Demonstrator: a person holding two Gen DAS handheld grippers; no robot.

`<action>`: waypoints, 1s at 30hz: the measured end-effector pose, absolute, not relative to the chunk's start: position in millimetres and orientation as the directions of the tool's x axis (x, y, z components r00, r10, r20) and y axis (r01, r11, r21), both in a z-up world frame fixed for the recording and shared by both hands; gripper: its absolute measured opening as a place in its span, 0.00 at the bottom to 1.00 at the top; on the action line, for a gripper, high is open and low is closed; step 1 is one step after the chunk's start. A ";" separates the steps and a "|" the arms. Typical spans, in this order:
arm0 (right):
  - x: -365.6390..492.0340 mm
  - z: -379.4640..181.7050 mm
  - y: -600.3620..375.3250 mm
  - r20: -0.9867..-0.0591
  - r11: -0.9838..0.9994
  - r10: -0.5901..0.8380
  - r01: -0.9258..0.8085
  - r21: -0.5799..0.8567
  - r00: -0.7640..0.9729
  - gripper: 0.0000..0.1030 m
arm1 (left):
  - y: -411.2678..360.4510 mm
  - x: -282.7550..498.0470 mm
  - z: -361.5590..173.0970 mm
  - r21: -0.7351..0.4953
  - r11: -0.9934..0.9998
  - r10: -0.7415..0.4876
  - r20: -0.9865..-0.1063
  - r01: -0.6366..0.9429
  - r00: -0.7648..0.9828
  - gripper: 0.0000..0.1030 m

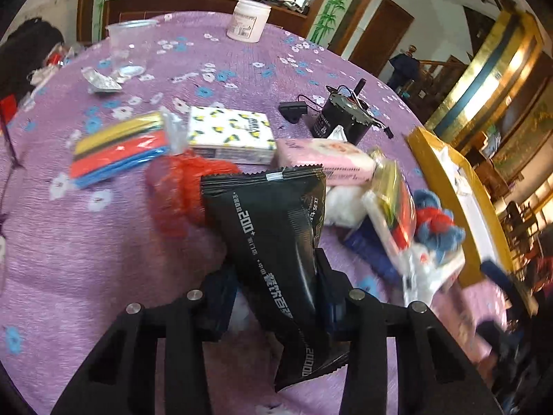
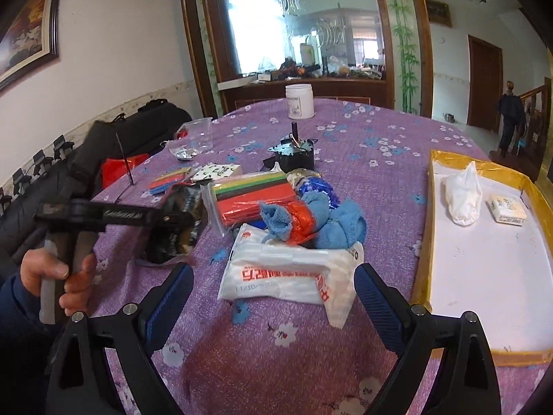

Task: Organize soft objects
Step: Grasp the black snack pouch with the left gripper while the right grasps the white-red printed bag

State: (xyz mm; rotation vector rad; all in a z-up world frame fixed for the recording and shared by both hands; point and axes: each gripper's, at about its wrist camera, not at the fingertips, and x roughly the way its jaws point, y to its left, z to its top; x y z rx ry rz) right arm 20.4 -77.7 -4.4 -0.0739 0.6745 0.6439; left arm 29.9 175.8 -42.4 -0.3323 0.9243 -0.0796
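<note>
Two grippers work over a purple flowered tablecloth (image 2: 345,131). The left gripper (image 1: 276,276) has its blue-padded fingers (image 1: 221,297) closed on a black foil pack (image 1: 273,228); no earlier view is at hand to say more of the closing. The pack runs between the pads from below the fingertips up and past them, its crimped top edge ahead of the fingers and tilted to the right. Just beyond that top edge lie a red mesh bag (image 1: 172,190) to the left, a pink tissue pack (image 1: 328,159) straight ahead, and a lemon-printed tissue pack (image 1: 231,135) further off.

The right gripper (image 2: 273,297) stands wide open, gripping nothing. Between its spread fingers (image 2: 169,297), just ahead of the tips and not touching either pad, lies a white plastic packet (image 2: 287,276) with red lettering. Beyond the packet sits a blue cloth (image 2: 331,221) wrapped with something red, and behind that a bag of coloured sponge sheets (image 2: 255,197). To the right of the right finger lies a yellow-rimmed tray (image 2: 425,242) holding a white bag (image 2: 463,197) and a small pale packet (image 2: 508,209). Left of the left finger, a hand (image 2: 55,276) holds the other gripper's handle.
</note>
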 end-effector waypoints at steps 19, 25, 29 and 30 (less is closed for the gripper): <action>14.5 -19.2 -41.2 -0.787 0.651 0.545 -0.737 0.180 0.288 0.94 | 174.3 30.6 -40.5 -0.261 0.964 -0.178 -0.781 -0.055 0.598 0.63; 22.5 -37.2 -33.0 -0.829 0.649 0.473 -0.755 0.099 0.298 0.59 | 164.4 41.8 -46.2 -0.214 0.975 -0.146 -0.811 -0.055 0.566 0.71; 10.1 -36.1 -33.8 -0.824 0.634 0.473 -0.770 0.074 0.311 0.45 | 162.0 43.1 -47.2 -0.181 0.982 -0.114 -0.805 -0.058 0.582 0.48; 7.5 -34.1 -34.9 -0.817 0.635 0.481 -0.769 0.075 0.318 0.44 | 161.8 42.4 -47.2 -0.179 0.982 -0.112 -0.805 -0.057 0.583 0.47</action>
